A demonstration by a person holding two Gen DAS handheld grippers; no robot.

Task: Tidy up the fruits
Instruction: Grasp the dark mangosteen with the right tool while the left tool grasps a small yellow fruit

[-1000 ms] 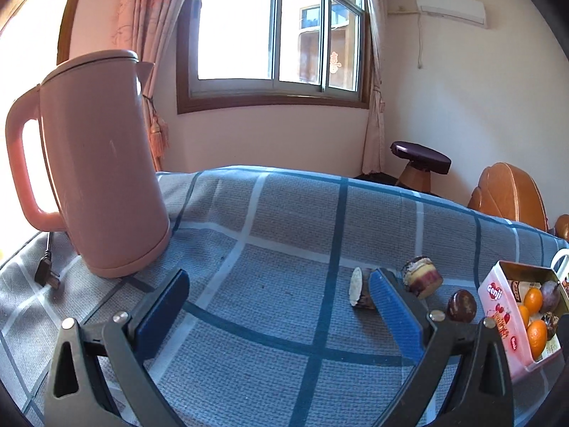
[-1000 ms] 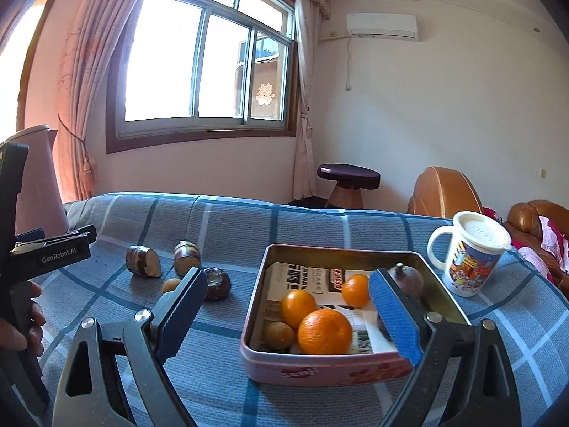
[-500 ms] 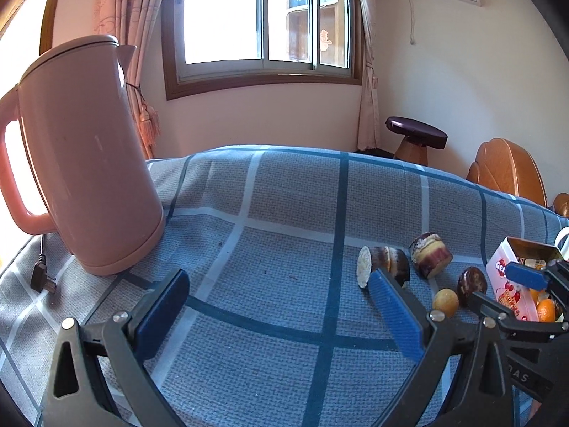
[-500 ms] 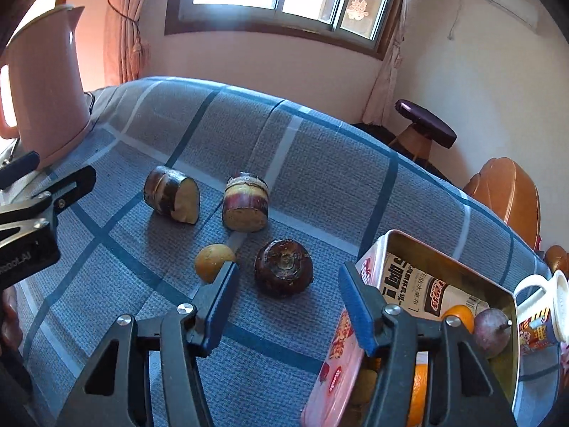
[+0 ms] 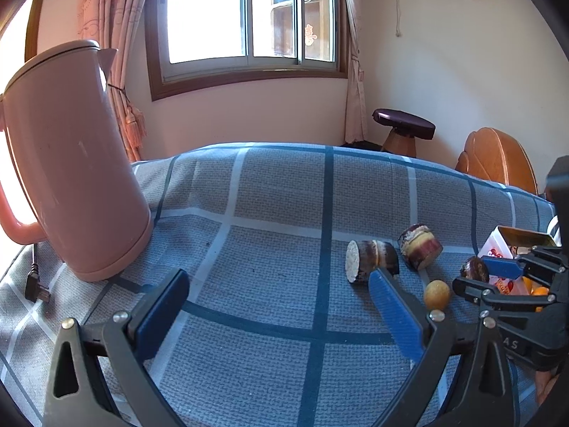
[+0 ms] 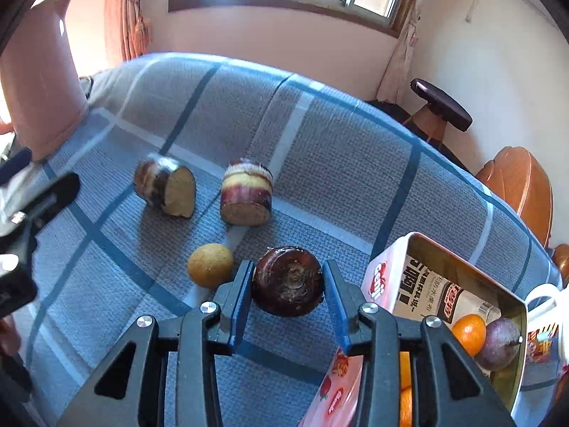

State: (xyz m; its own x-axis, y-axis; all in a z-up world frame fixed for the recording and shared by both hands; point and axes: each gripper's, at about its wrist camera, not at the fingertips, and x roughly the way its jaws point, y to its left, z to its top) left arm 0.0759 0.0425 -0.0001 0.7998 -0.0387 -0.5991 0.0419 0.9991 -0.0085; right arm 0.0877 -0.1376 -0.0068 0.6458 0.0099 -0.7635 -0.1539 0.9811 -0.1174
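Fruit [image 6: 288, 280]: dark maroon, round, glossy, on the surface beside the tin [image 6: 458, 267].
Right hand-held gripper [image 6: 287, 293]: just closed, pads clamping fruit.
Left hand-held gripper [image 5: 277, 306]: wide, empty.
Surface [image 6: 338, 163]: blue-grey plaid cloth; sunlit window behind.

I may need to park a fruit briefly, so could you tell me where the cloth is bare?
Bare cloth lies between the pink kettle and the two cane pieces, and behind them. It is crowded around the yellow fruit, dark round fruit and tin.

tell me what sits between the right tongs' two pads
A dark round fruit, squeezed by both pads of the right tongs, resting on the cloth; the right wrist view shows it.
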